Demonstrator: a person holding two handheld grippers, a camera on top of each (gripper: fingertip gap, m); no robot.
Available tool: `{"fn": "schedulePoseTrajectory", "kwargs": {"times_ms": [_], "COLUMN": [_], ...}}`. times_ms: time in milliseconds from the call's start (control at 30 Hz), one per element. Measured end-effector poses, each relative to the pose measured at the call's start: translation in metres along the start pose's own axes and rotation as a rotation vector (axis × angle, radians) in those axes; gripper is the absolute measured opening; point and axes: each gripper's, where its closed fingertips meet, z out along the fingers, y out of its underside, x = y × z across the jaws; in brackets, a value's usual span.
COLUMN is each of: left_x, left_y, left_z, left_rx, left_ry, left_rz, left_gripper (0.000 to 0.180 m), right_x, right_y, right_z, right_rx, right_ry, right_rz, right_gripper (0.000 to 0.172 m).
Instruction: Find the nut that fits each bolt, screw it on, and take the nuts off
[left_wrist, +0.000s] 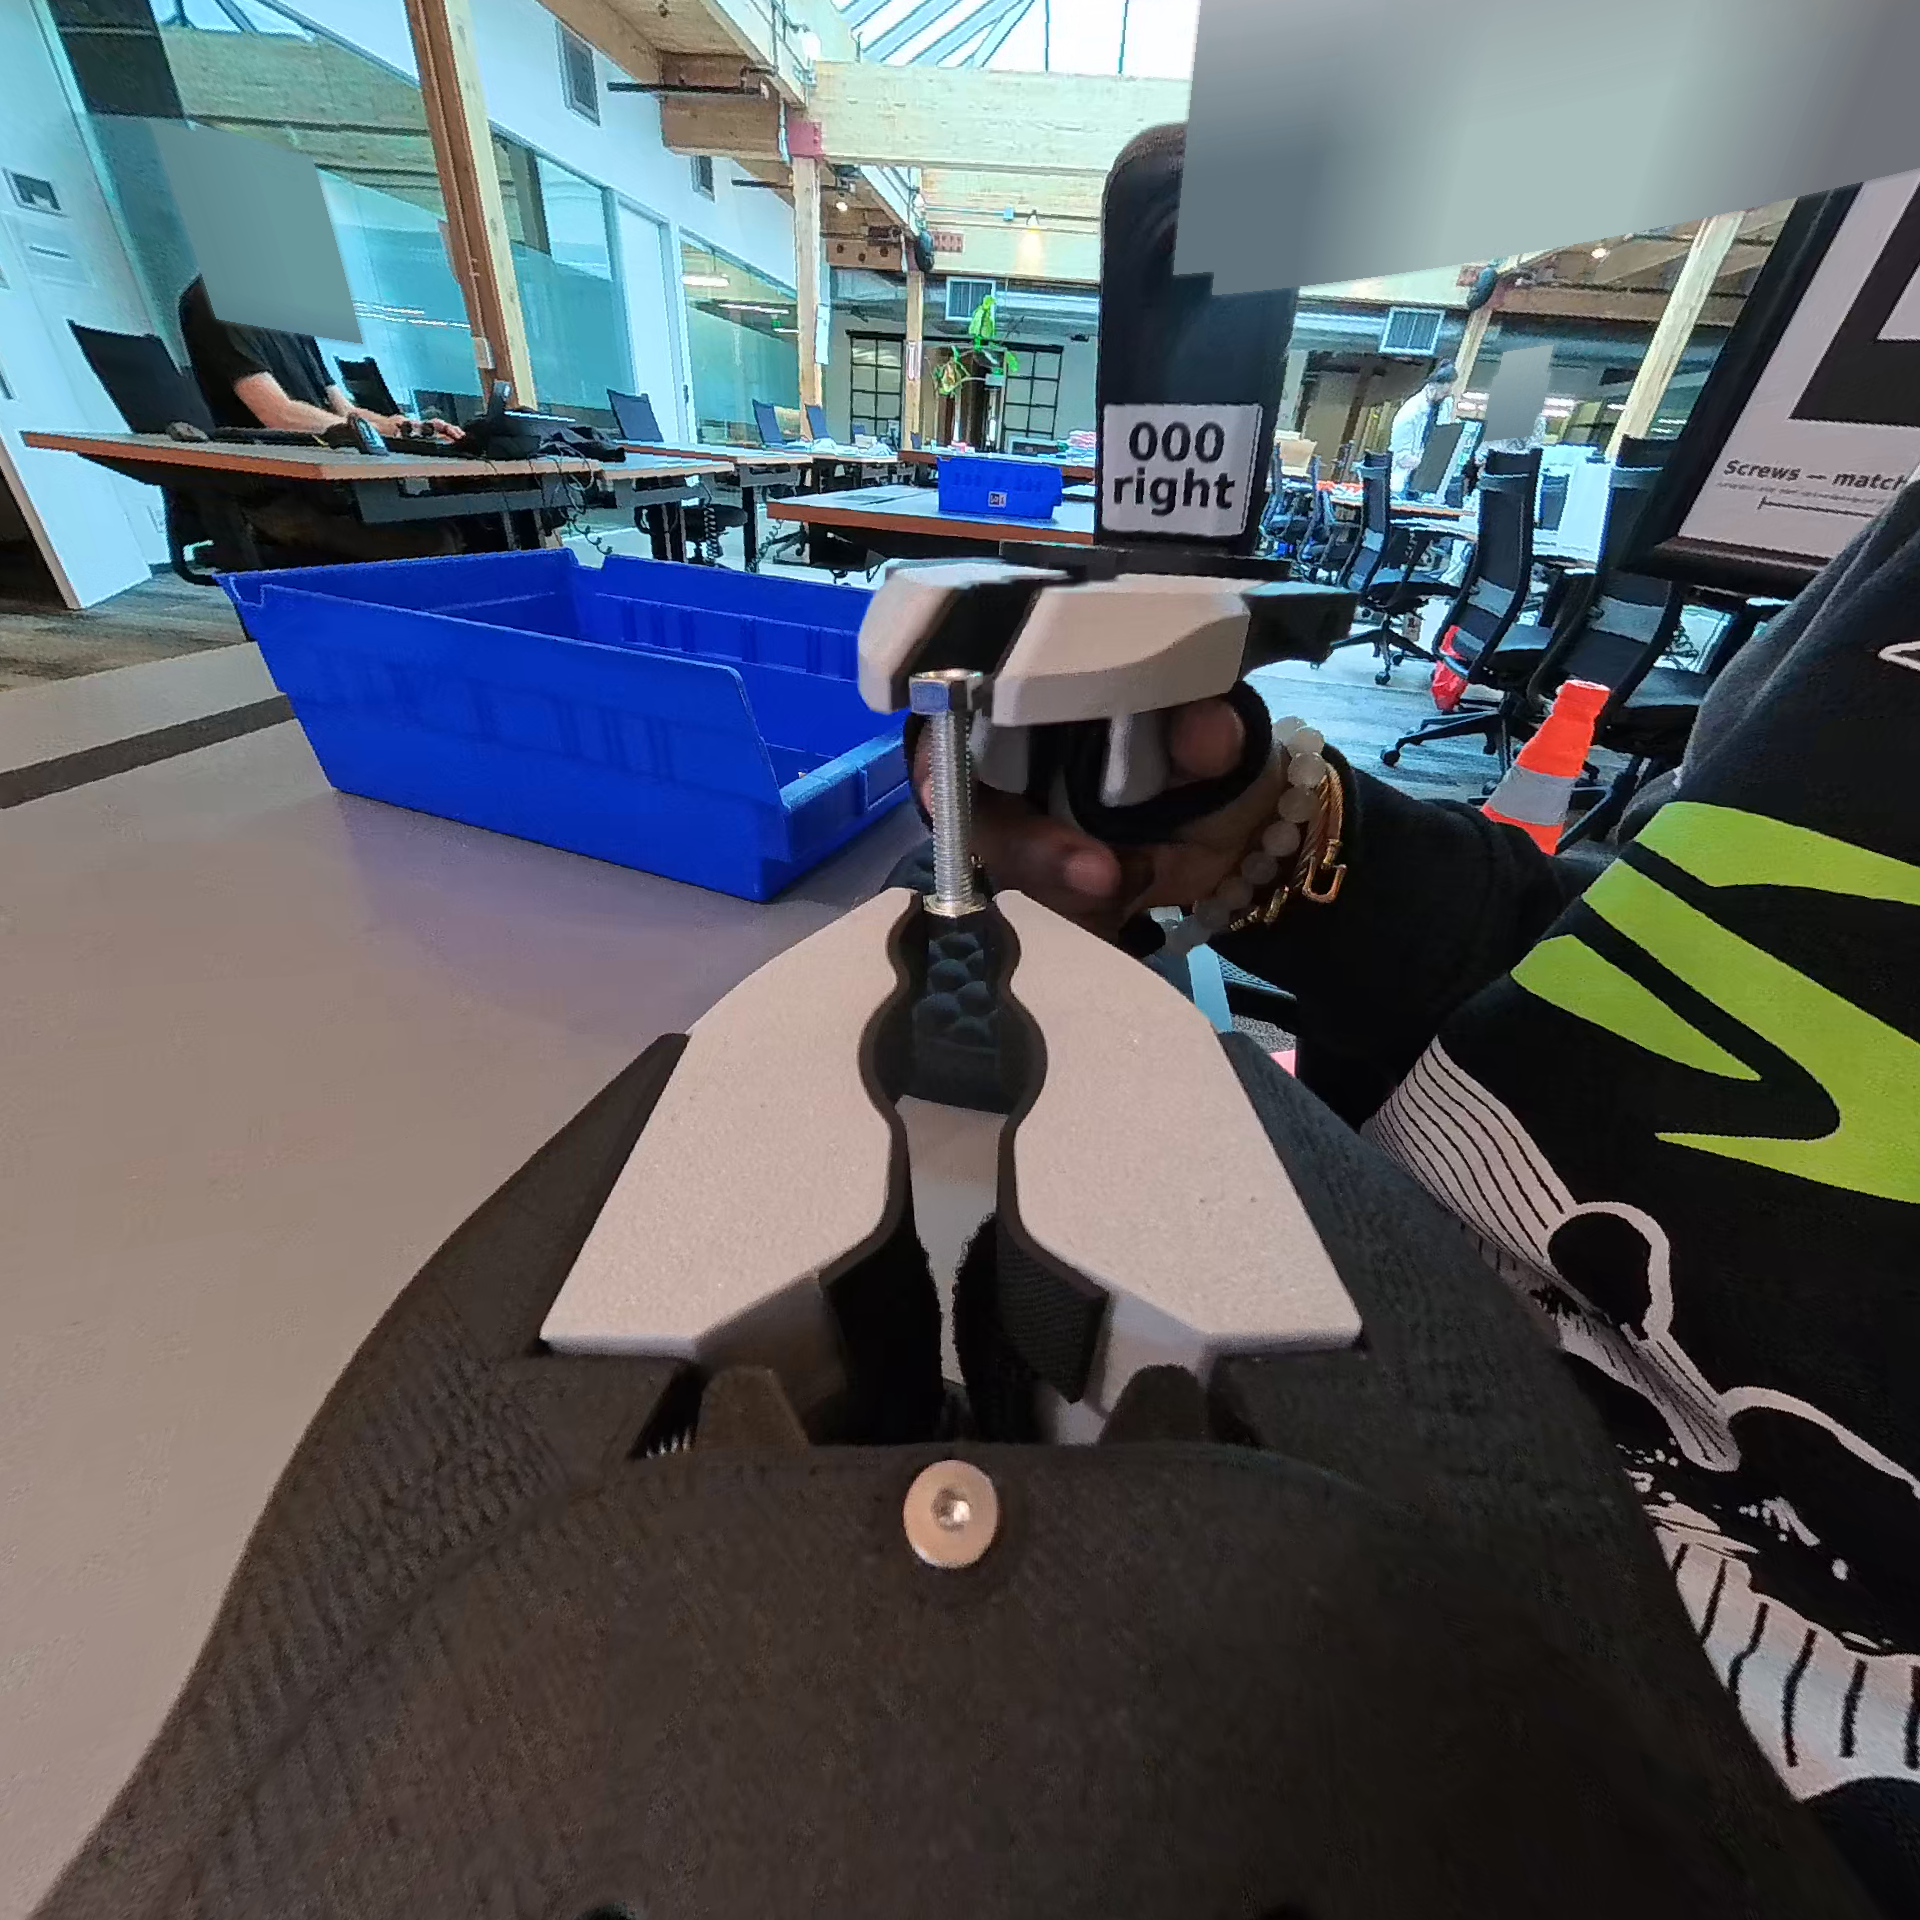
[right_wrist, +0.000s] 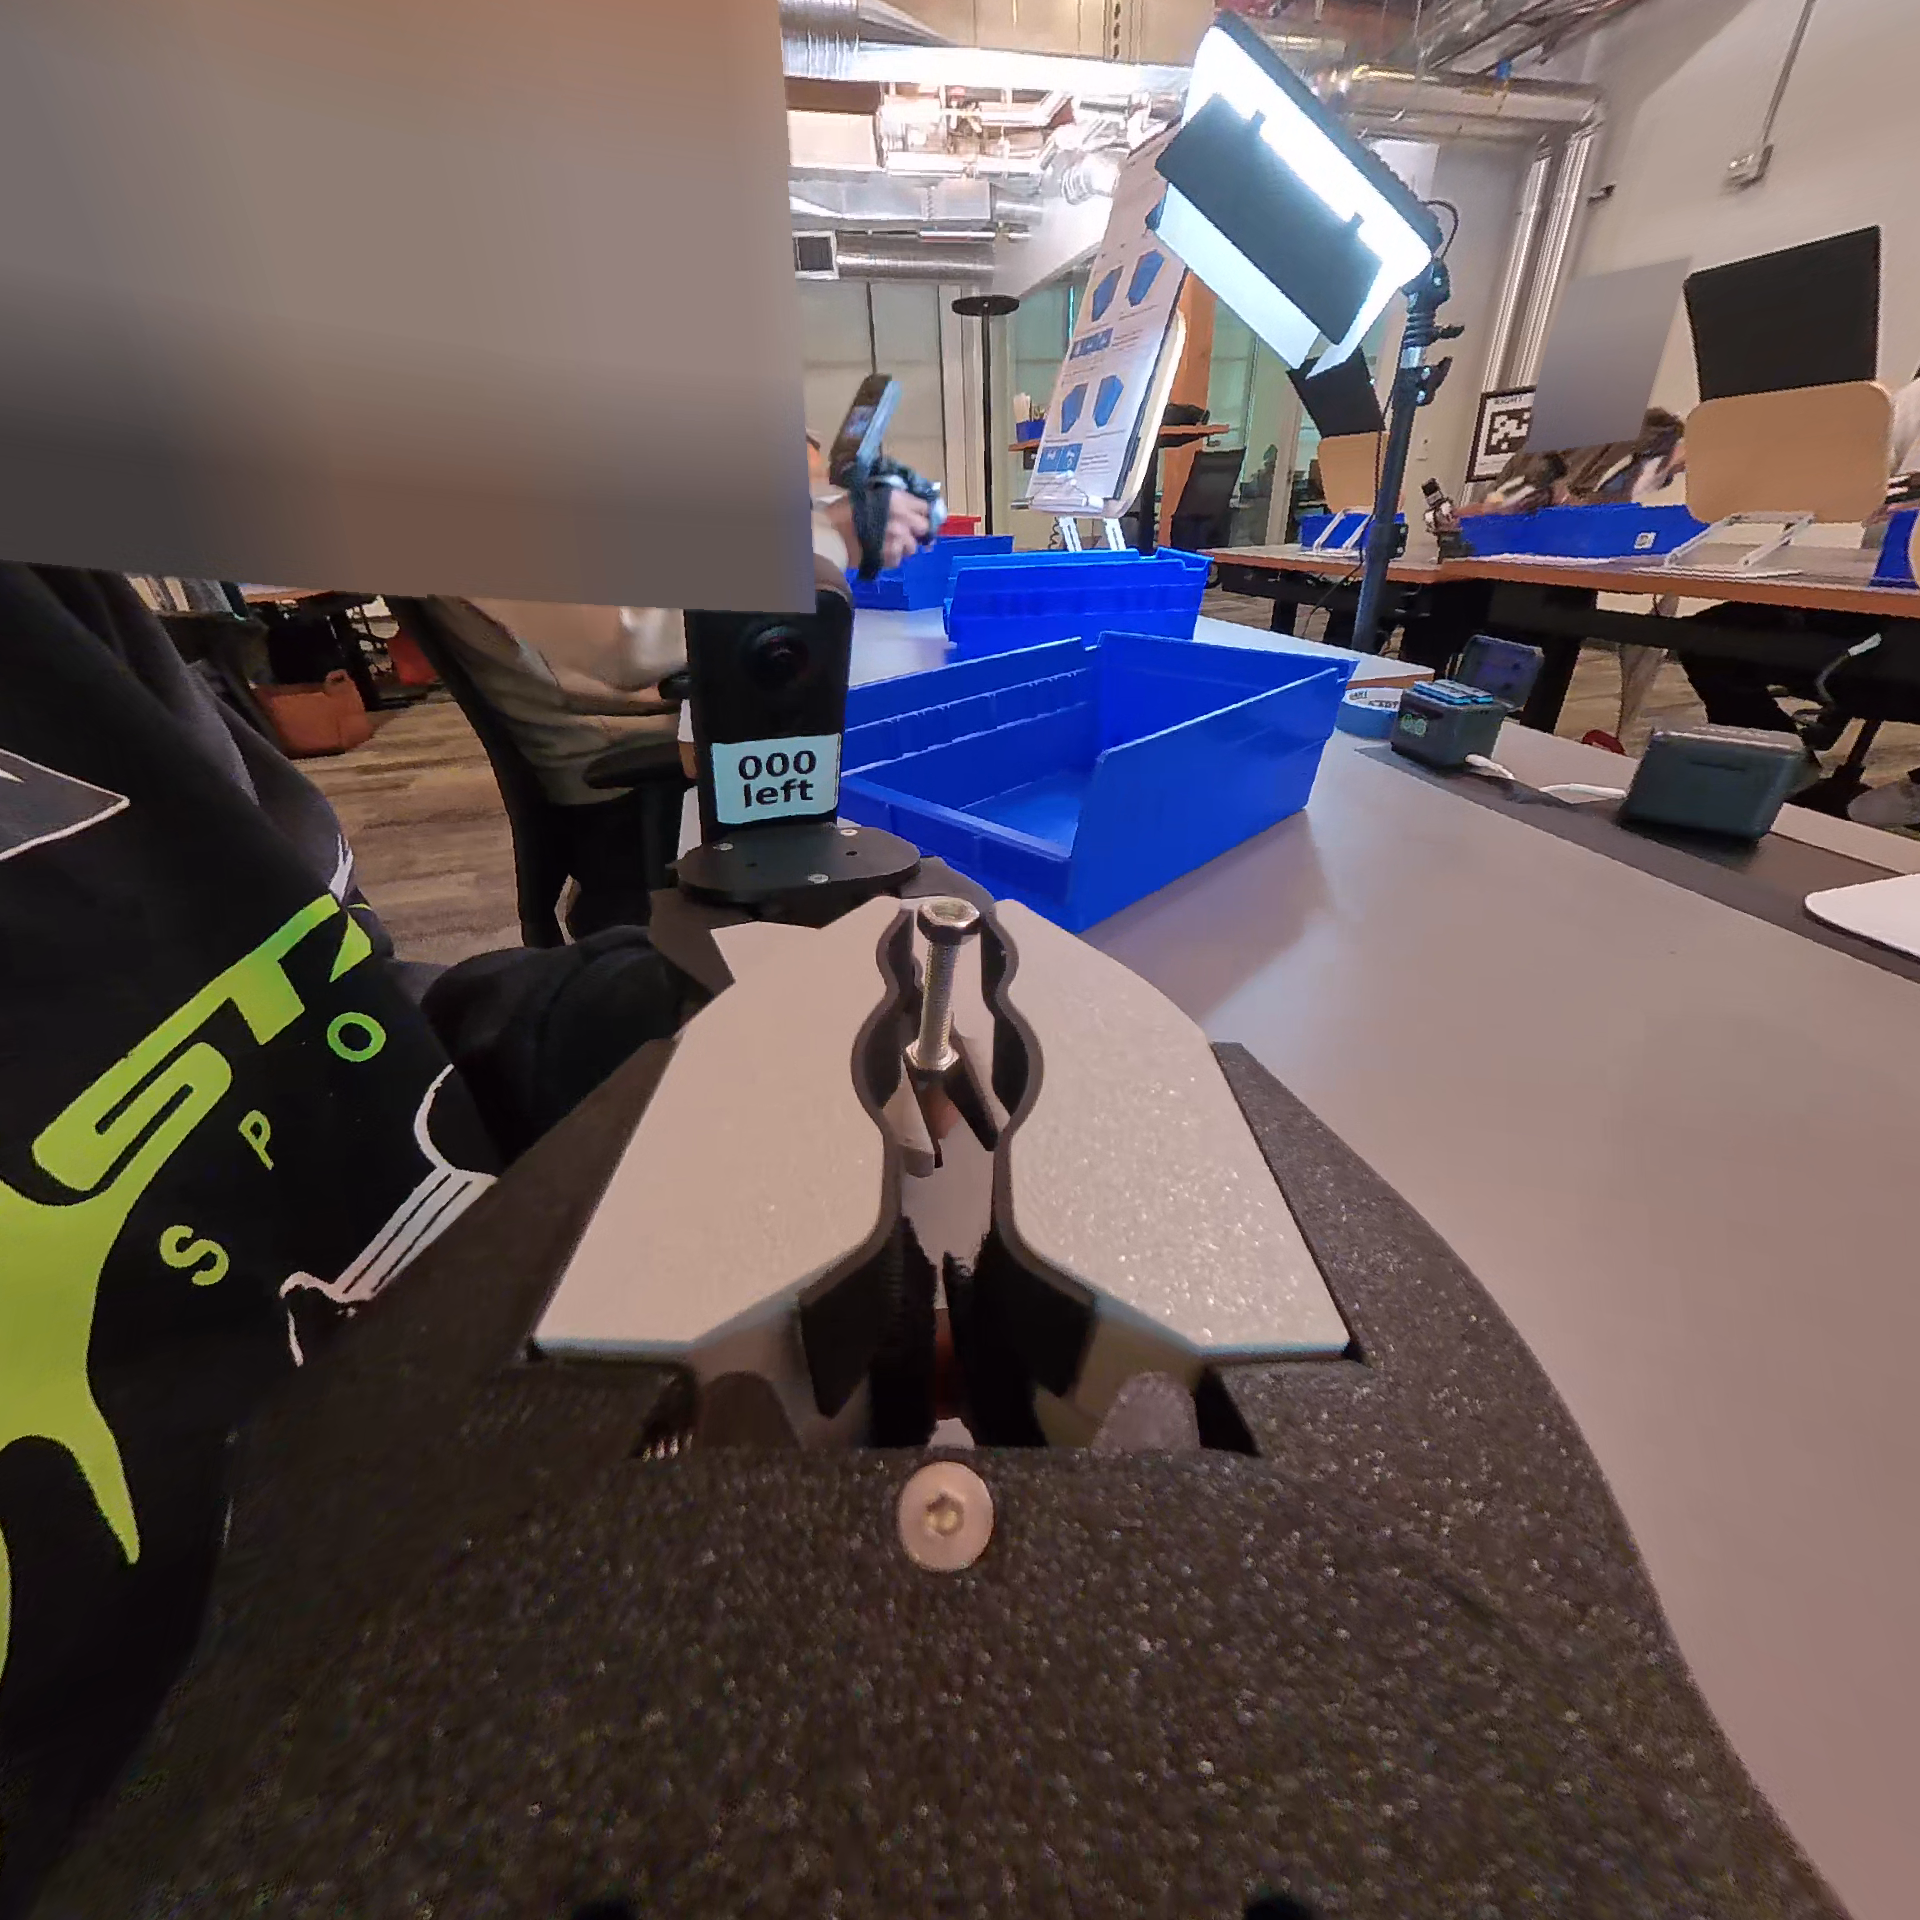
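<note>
A silver bolt (left_wrist: 951, 800) stands upright in the air between my two grippers, above the grey table (left_wrist: 312, 1039). My left gripper (left_wrist: 951, 902) is shut on the bolt's lower end, its head. My right gripper (left_wrist: 951, 686) comes from above and is shut on a hex nut (left_wrist: 943, 693) at the bolt's top end. In the right wrist view the nut (right_wrist: 945, 914) sits between my right gripper's (right_wrist: 945, 909) tips. The bolt (right_wrist: 933, 987) runs down from it to the left gripper's fingers (right_wrist: 925, 1132).
A blue bin (left_wrist: 520, 707) stands on the table behind the grippers; it also shows in the right wrist view (right_wrist: 1195, 790). Grey cases (right_wrist: 1714, 779), a tape roll (right_wrist: 1371, 712) and a white pad (right_wrist: 1870, 914) lie at the right. The person's torso is close by. One gripper's finger ends stand about 4 cm off the other's.
</note>
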Motion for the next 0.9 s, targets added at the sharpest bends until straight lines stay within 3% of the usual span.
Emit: {"fn": "schedulePoseTrajectory", "kwargs": {"times_ms": [200,300,400,500,567,667,800,900], "left_x": [0.011,0.03,0.049,0.043,0.034,0.015,-0.003,-0.012], "left_y": [0.0,-0.004,-0.011,-0.012,-0.012,-0.015,-0.022,-0.025], "left_z": [0.0,-0.002,-0.007,-0.007,-0.006,-0.006,-0.011,-0.015], "left_rx": [0.002,0.025,0.051,0.069,0.08,0.113,0.166,0.201], "left_ry": [0.079,0.253,0.434,0.396,0.322,0.174,0.039,-0.006], "left_rz": [-0.02,-0.132,-0.268,-0.267,-0.247,-0.176,-0.134,-0.159], "left_gripper": [0.01,0.01,0.01,0.01,0.01,0.01,0.01,0.01], "right_x": [-0.008,-0.02,-0.035,-0.031,-0.015,0.031,0.105,0.142], "right_y": [-0.001,-0.006,-0.027,-0.041,-0.046,-0.049,-0.034,-0.01], "right_z": [-0.004,-0.007,-0.015,-0.023,-0.034,-0.067,-0.143,-0.192], "right_rx": [-0.003,0.03,0.157,0.202,0.178,0.085,-0.119,-0.31], "right_ry": [-0.06,-0.141,-0.253,-0.232,-0.124,0.177,0.668,0.894], "right_rz": [-0.034,-0.049,-0.021,-0.036,-0.07,-0.1,-0.057,0.054], "right_gripper": [0.011,0.011,0.011,0.011,0.011,0.011,0.011,0.012]}}
